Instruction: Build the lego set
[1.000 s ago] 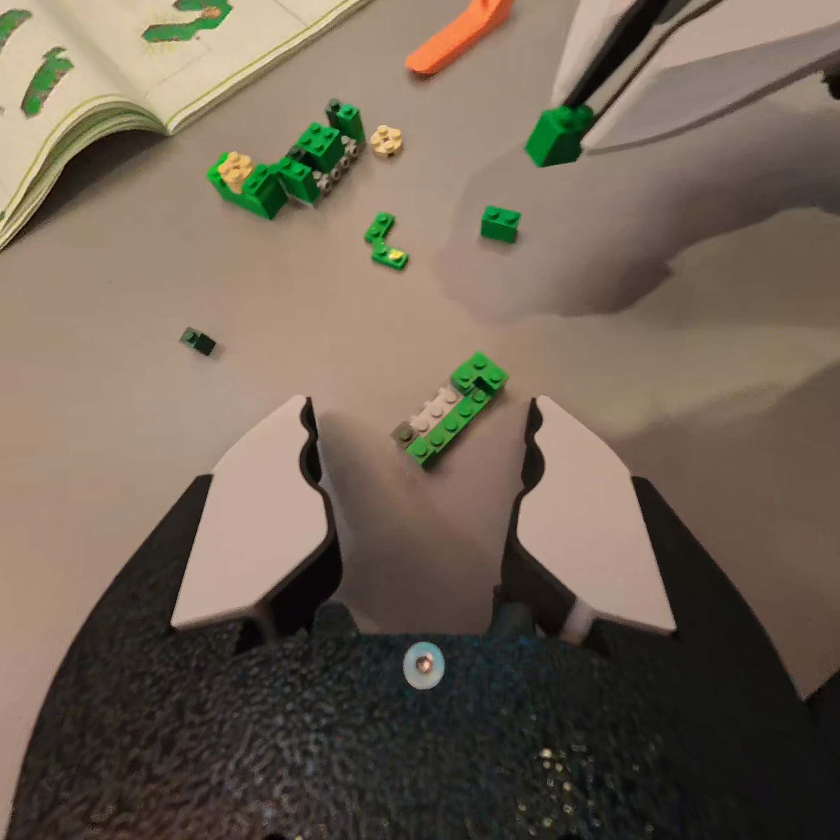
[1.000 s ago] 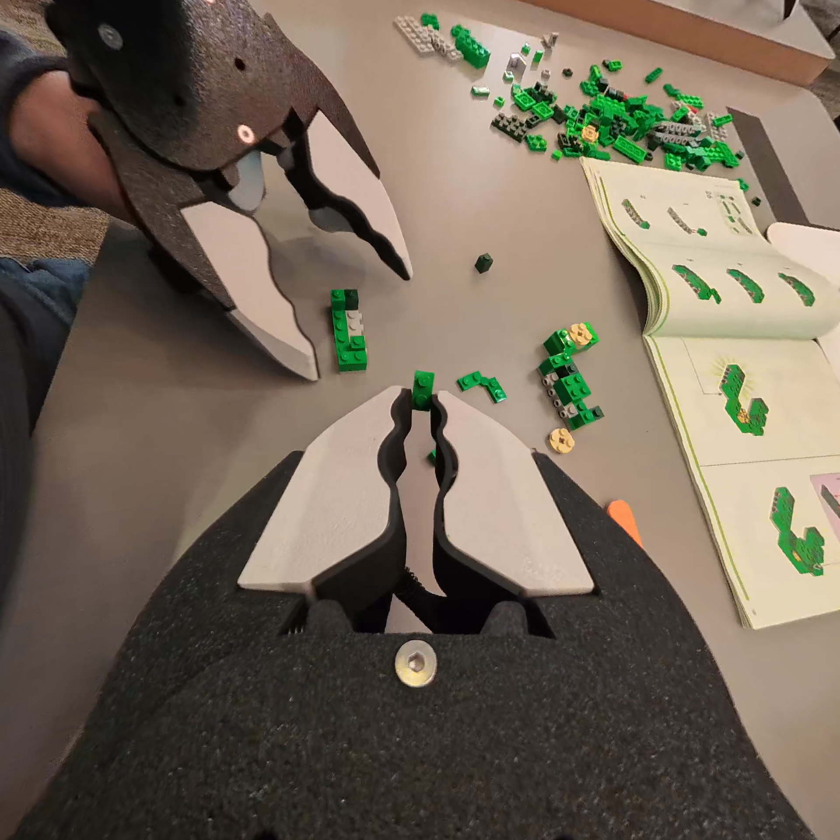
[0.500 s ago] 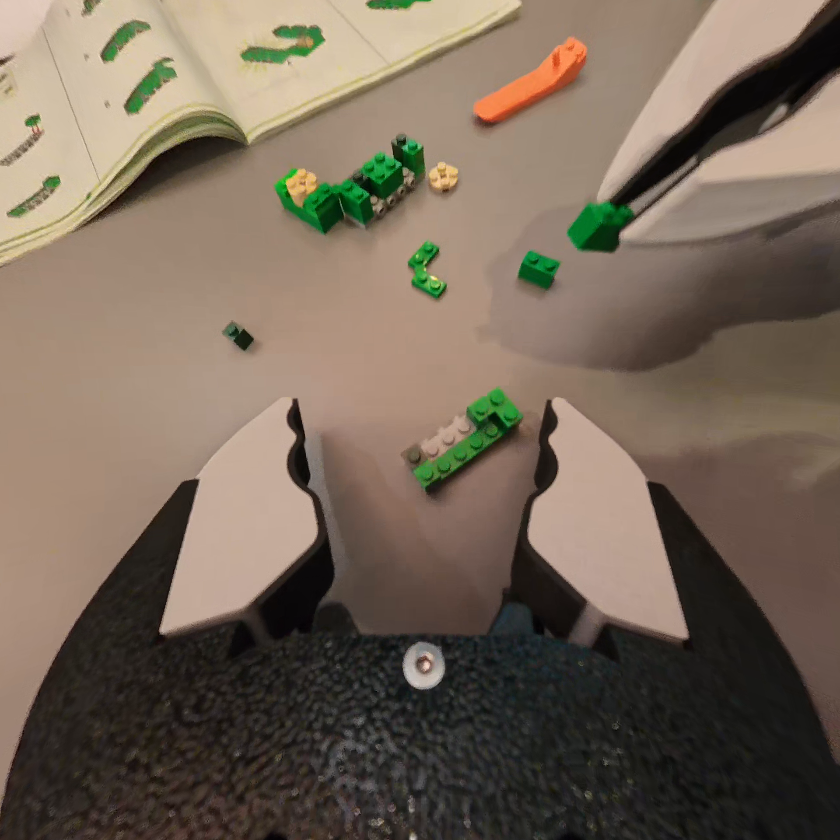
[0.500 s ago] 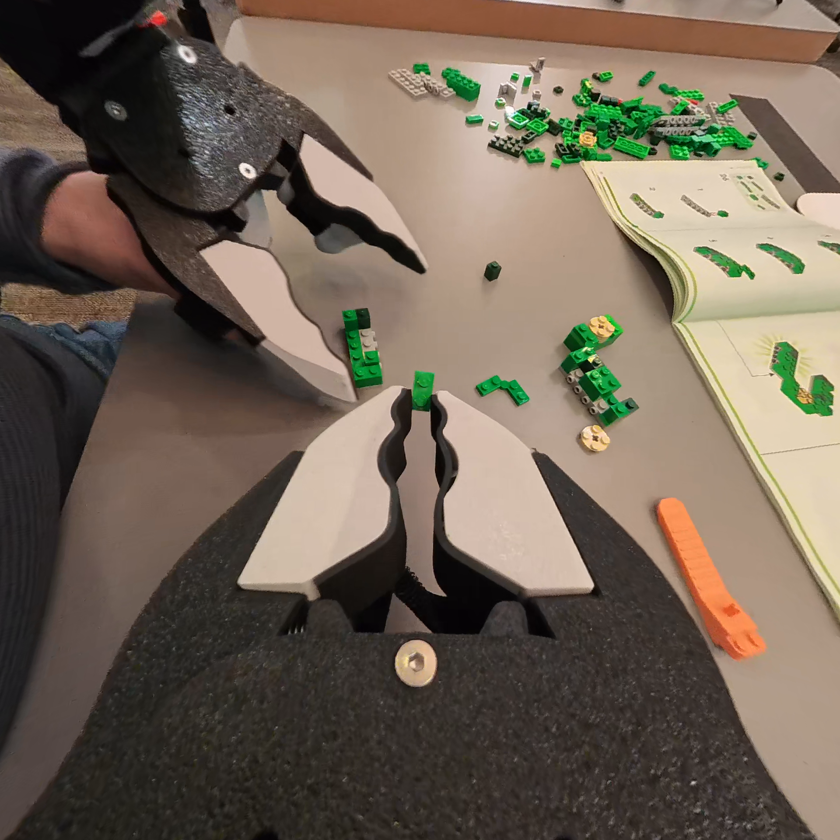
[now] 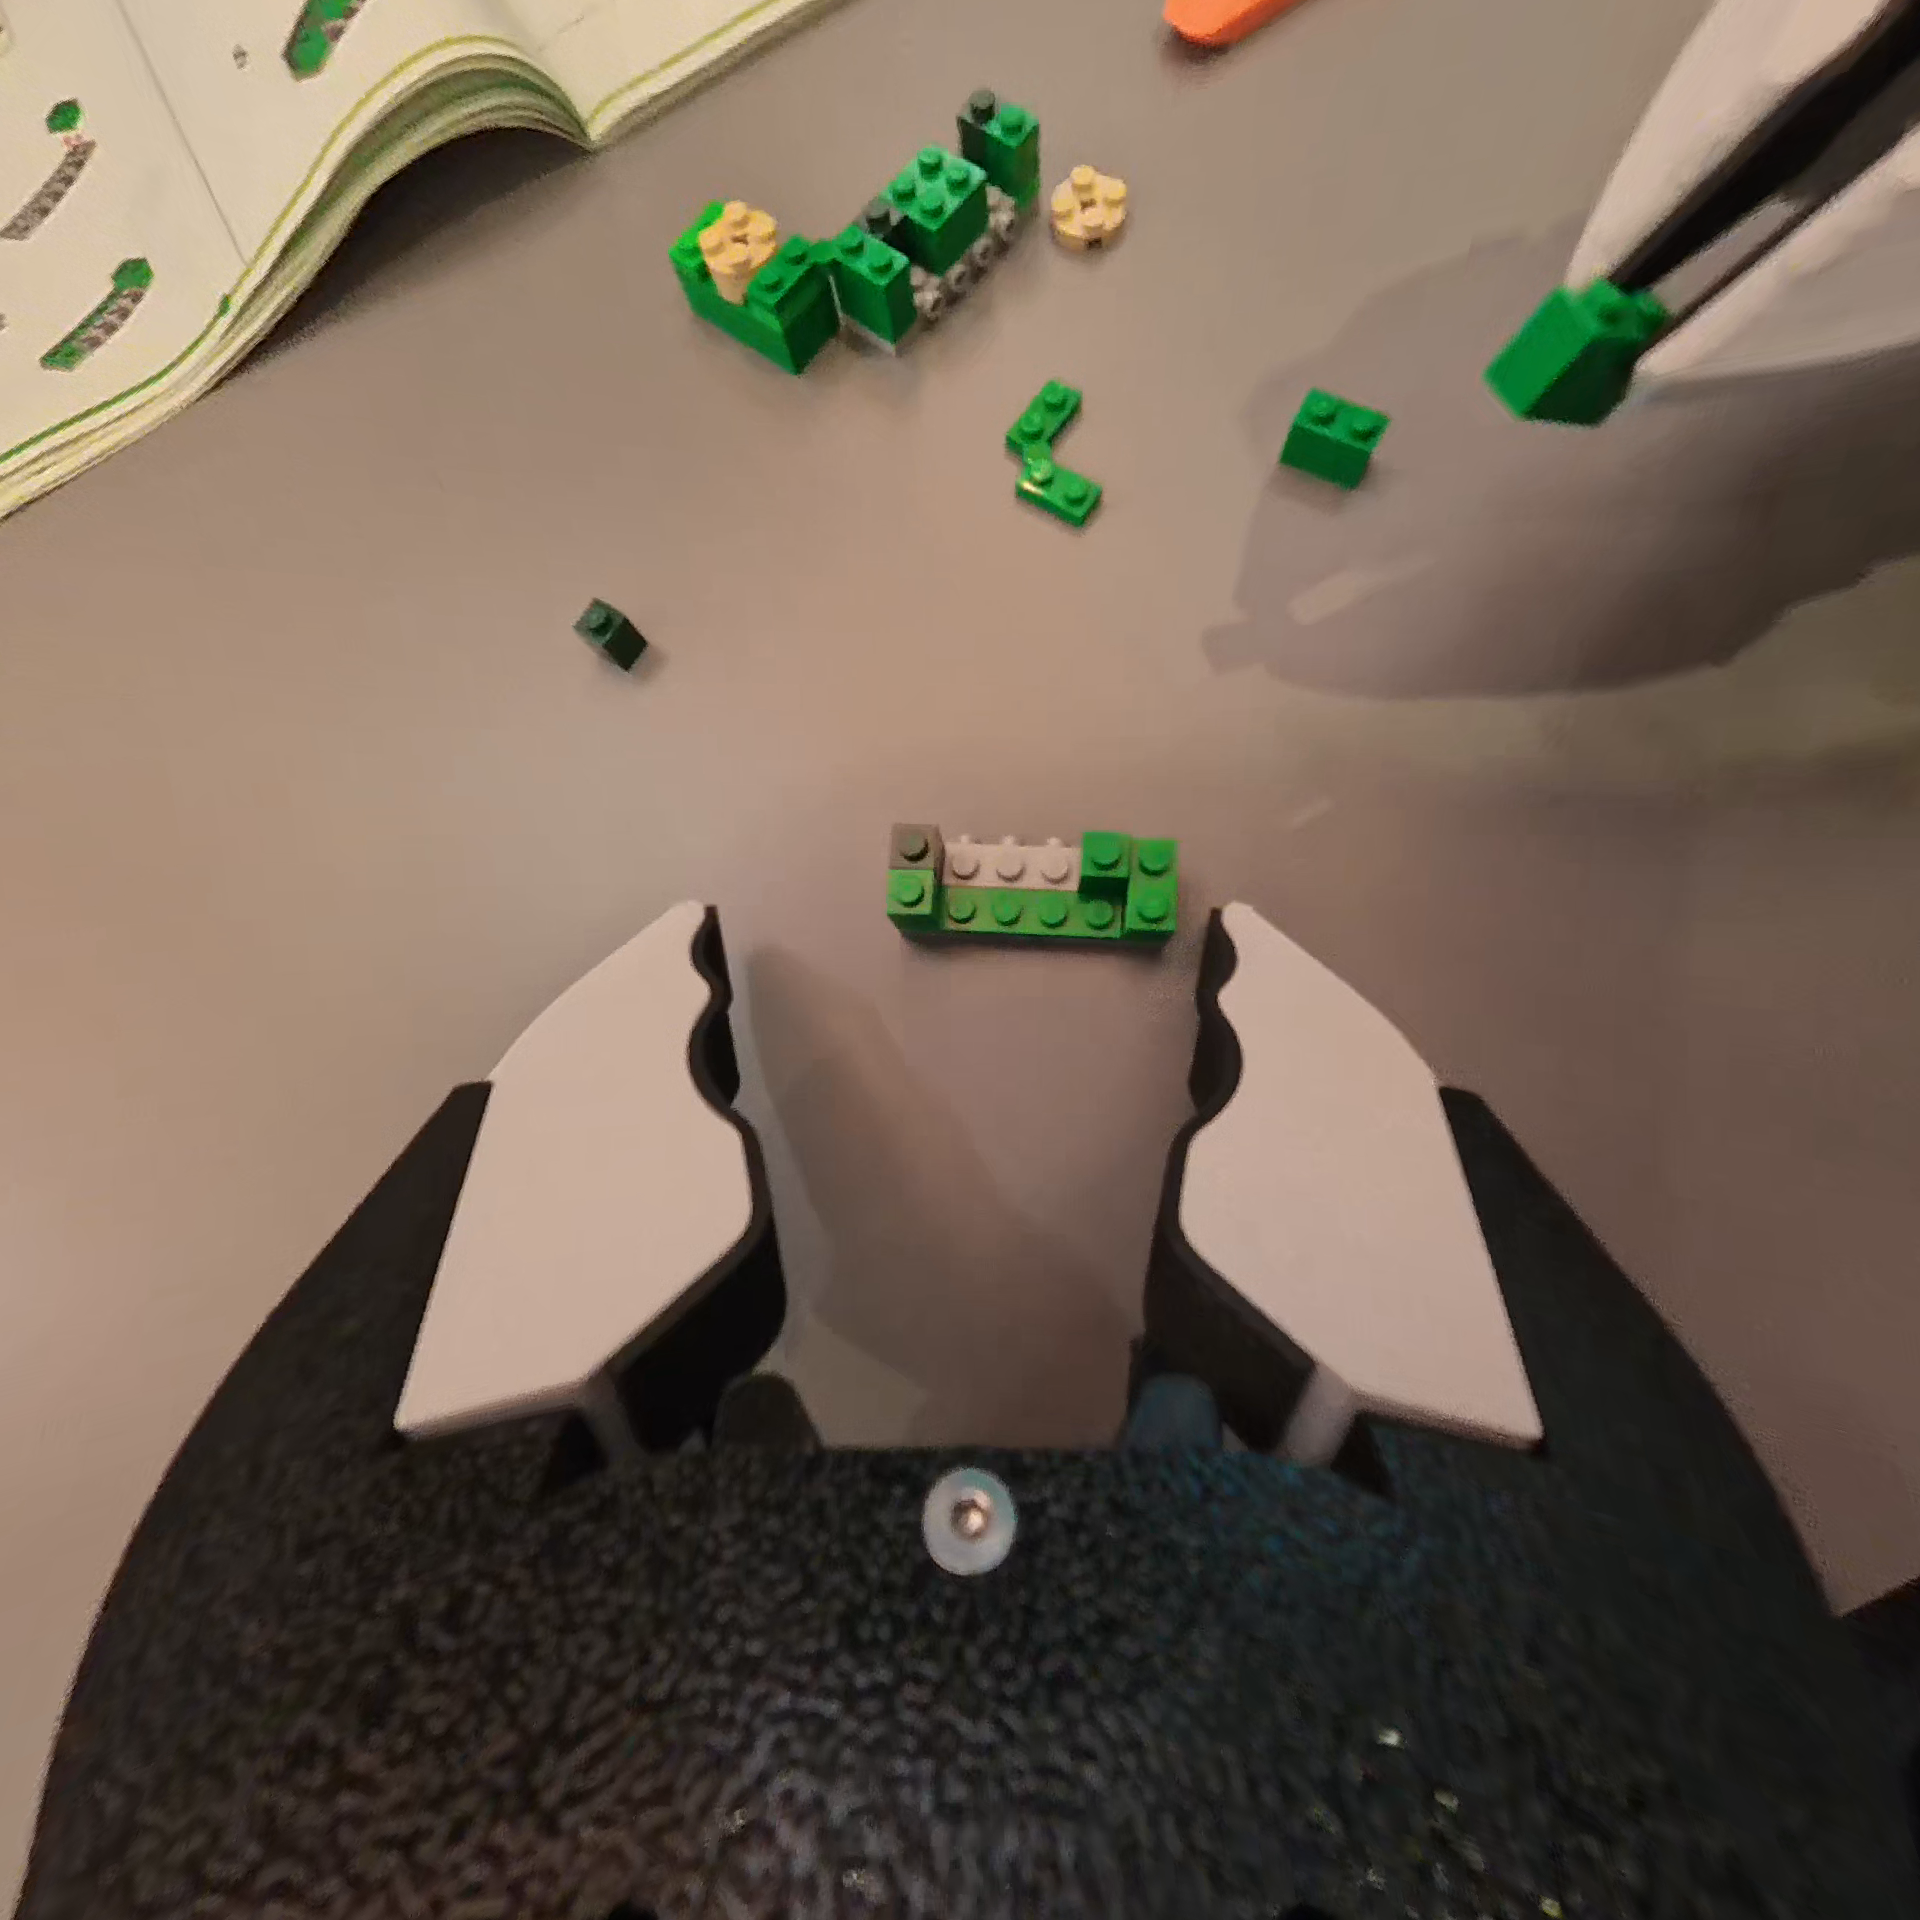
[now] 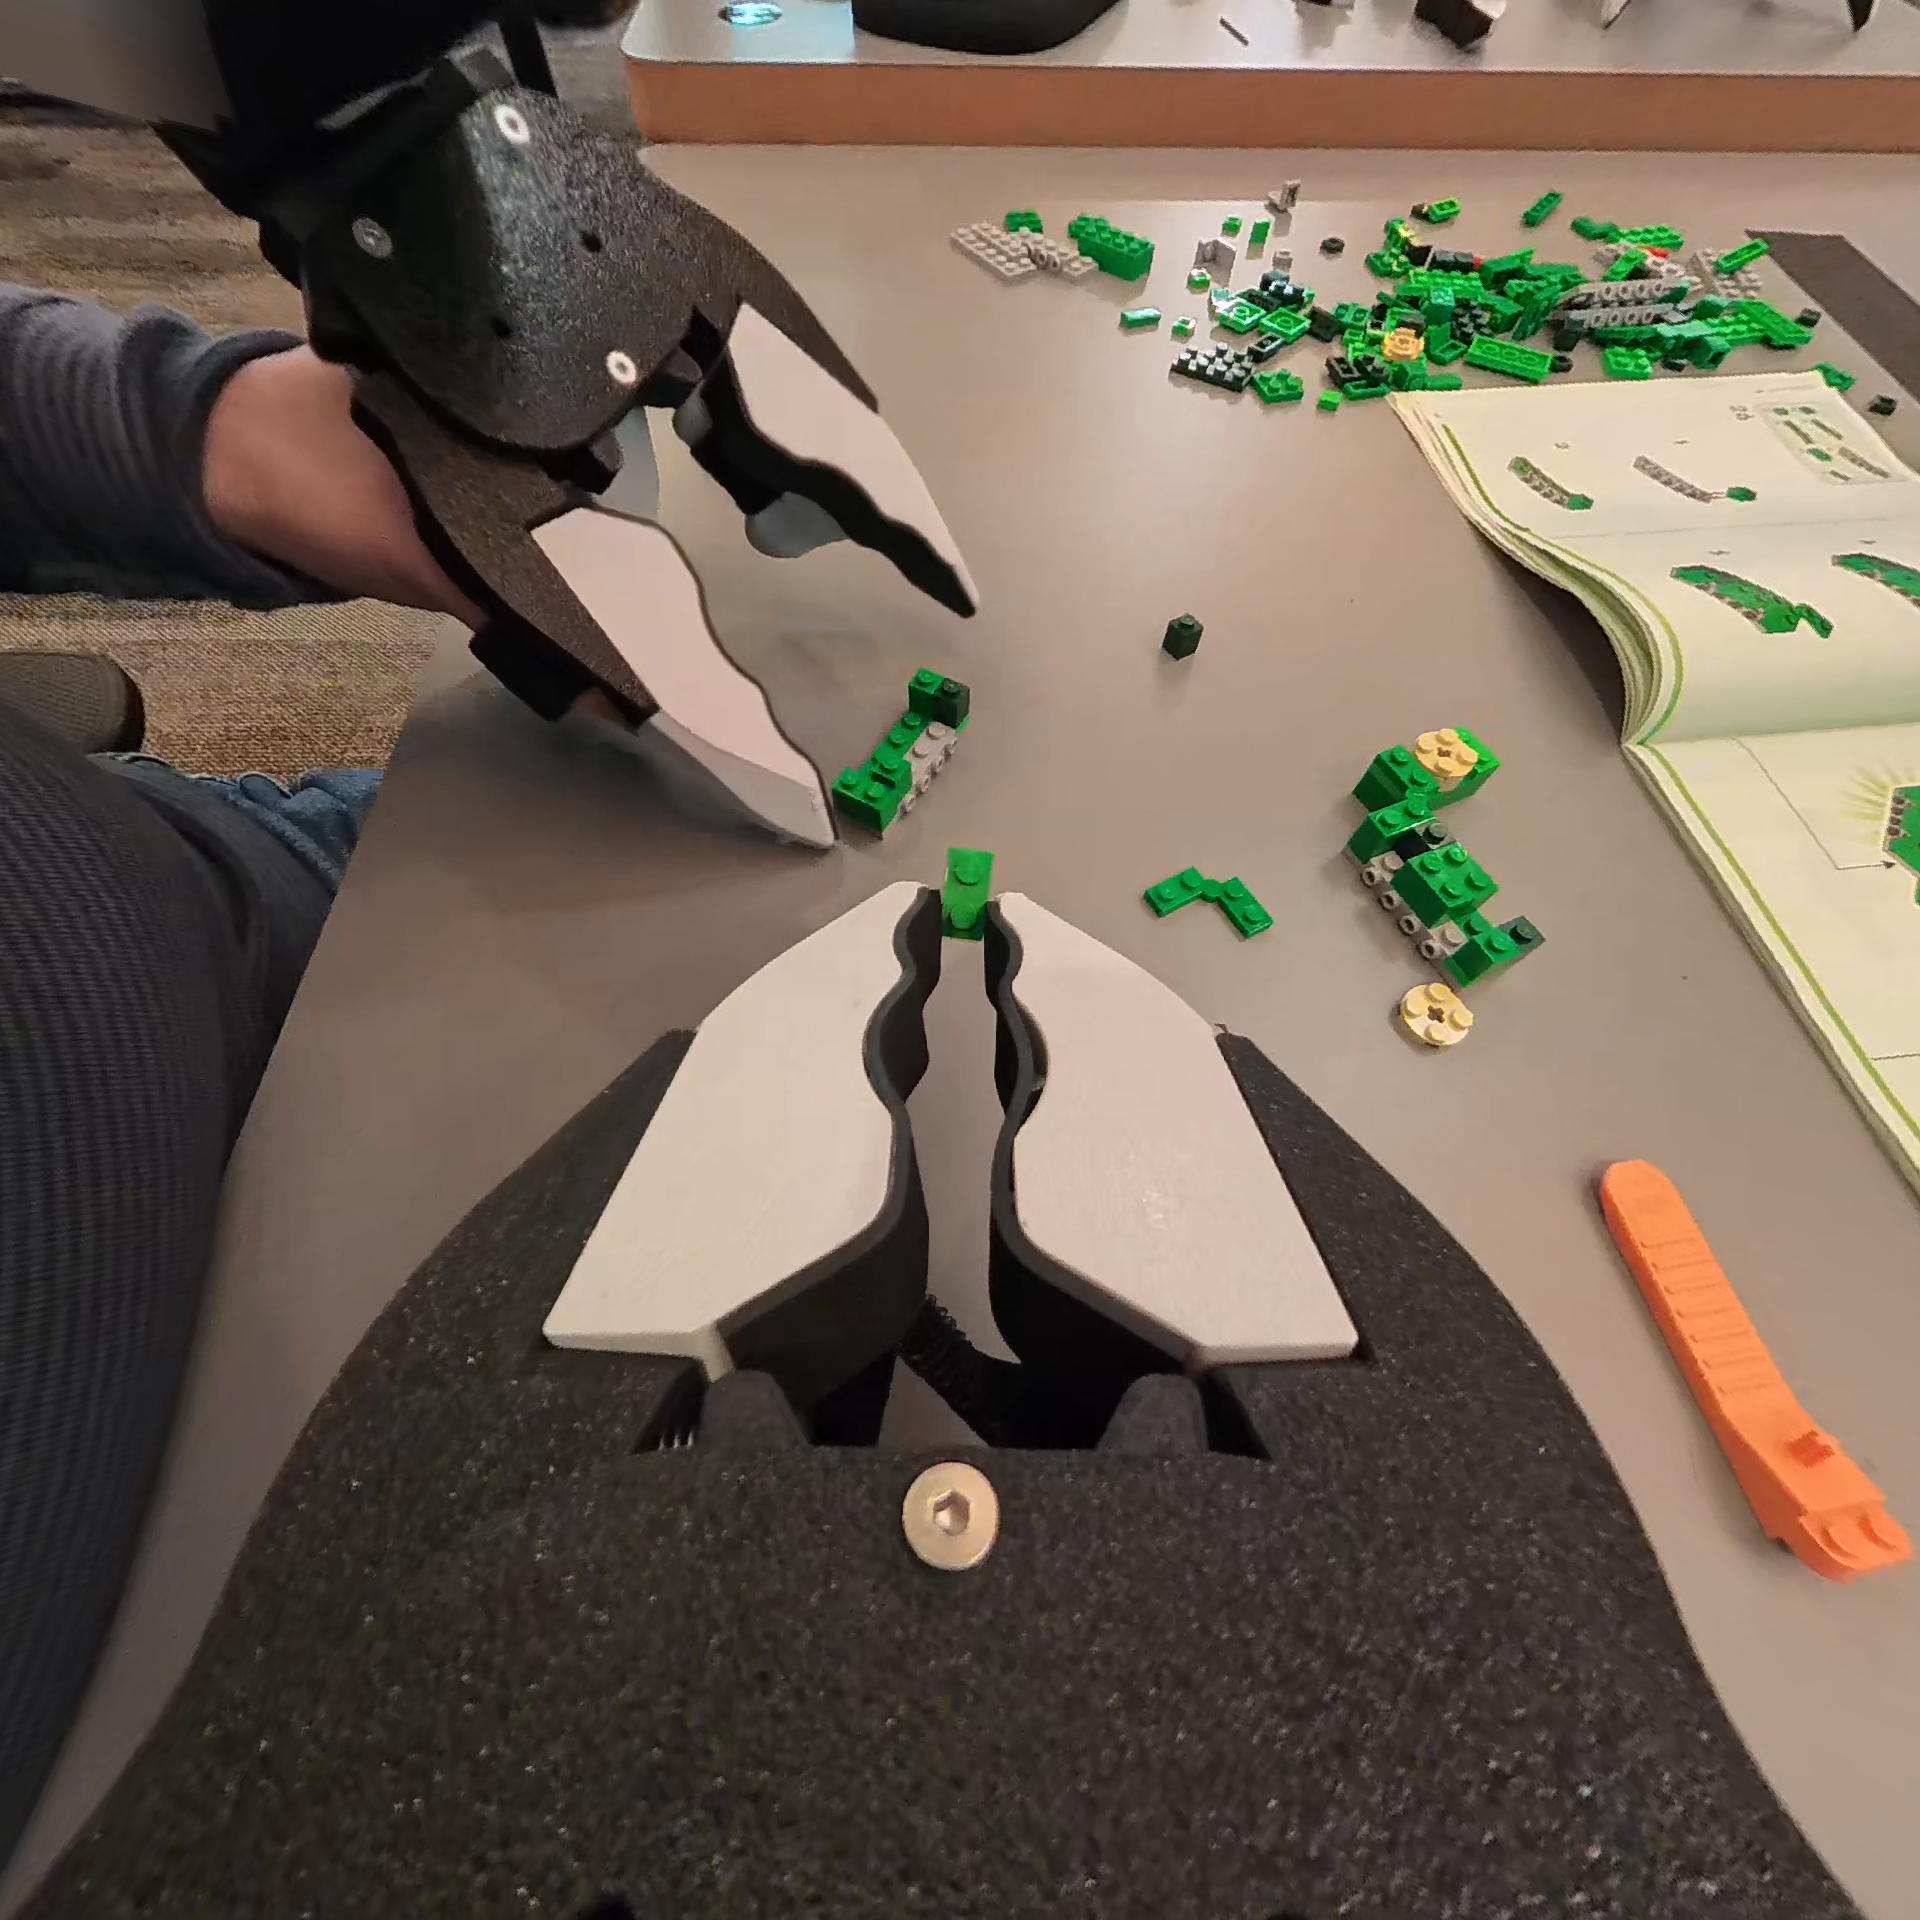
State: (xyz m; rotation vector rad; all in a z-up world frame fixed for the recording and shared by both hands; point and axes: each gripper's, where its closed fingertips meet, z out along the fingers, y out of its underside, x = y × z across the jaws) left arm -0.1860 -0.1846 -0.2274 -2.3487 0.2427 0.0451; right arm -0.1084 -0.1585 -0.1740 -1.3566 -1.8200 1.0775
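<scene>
A small green and grey brick strip [image 5: 1034,885] lies on the grey table just ahead of my open left gripper [image 5: 961,920]; it also shows in the right wrist view [image 6: 902,753], beside the left gripper's lower fingertip. My right gripper [image 6: 966,906] is shut on a small green brick [image 6: 966,891] and holds it above the table; in the left wrist view that brick [image 5: 1569,353] hangs at the upper right. A larger green assembly with a tan round piece [image 5: 862,249] lies farther off [image 6: 1434,852]. A loose green brick [image 5: 1333,436] sits below the held one.
An L-shaped green plate [image 6: 1210,899], a tan round piece [image 6: 1436,1013], a dark green stud brick [image 6: 1182,636] and an orange brick separator [image 6: 1745,1371] lie on the table. An open instruction booklet [image 6: 1745,582] lies right, a heap of loose bricks [image 6: 1455,312] behind it. A person's hand [image 6: 301,488] holds the left gripper.
The left gripper has swung so the brick strip now lies square across its open jaws. The right gripper has drawn back and tilted up with the green brick still held.
</scene>
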